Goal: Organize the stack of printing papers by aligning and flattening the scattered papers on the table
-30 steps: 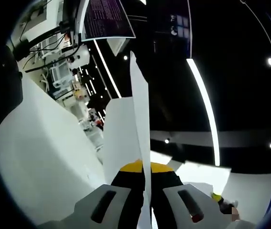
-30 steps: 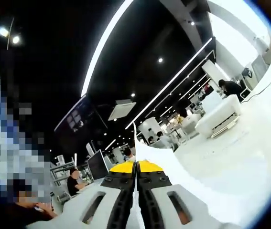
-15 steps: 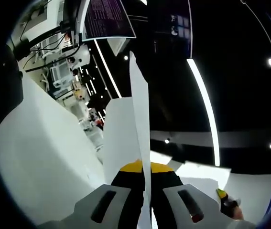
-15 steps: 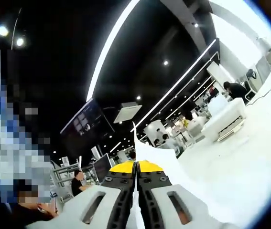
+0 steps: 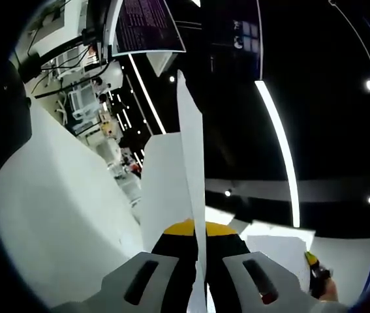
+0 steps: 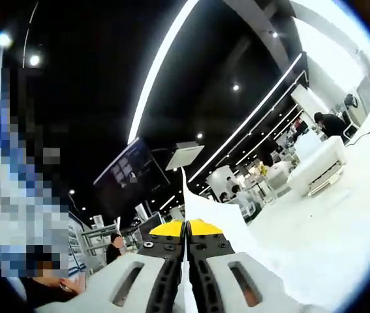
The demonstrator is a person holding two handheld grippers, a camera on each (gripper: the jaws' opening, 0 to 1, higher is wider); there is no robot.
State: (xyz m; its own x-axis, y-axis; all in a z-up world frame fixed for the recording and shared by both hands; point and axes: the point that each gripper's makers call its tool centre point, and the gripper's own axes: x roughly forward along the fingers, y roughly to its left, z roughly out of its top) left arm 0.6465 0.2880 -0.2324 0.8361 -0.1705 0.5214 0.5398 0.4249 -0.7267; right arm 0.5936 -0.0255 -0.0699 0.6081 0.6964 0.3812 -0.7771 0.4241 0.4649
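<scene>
- Overhead, both views look up at a dark ceiling crossed by long light strips (image 5: 277,150); we read this as both grippers being tilted upward, with the sheets lifted clear of the table.
- We see the left gripper (image 5: 200,229) with its jaws pressed together on the lower edge of the papers (image 5: 191,169). The sheets stand edge-on between the yellow jaw tips and run upward from the nip.
- A broad white sheet surface (image 5: 61,215) lies to the left of the left gripper. We judge it to be part of the held stack, but we cannot tell.
- At the lower right of the left gripper view, another gripper tip (image 5: 315,270) shows next to a second corner of white paper (image 5: 279,251).
- We see the right gripper (image 6: 186,228) with its jaws closed flat on a thin paper edge, and a pointed paper corner (image 6: 201,205) rises just beyond the tips.
- We judge that pinching two places keeps the sheets taut and hanging freely, so their edges can be squared.
- White paper or table surface (image 6: 328,228) spreads to the right in the right gripper view; we cannot tell which.
- Far behind stand monitors (image 6: 124,171) and a white machine (image 6: 318,163), well apart from the work.
</scene>
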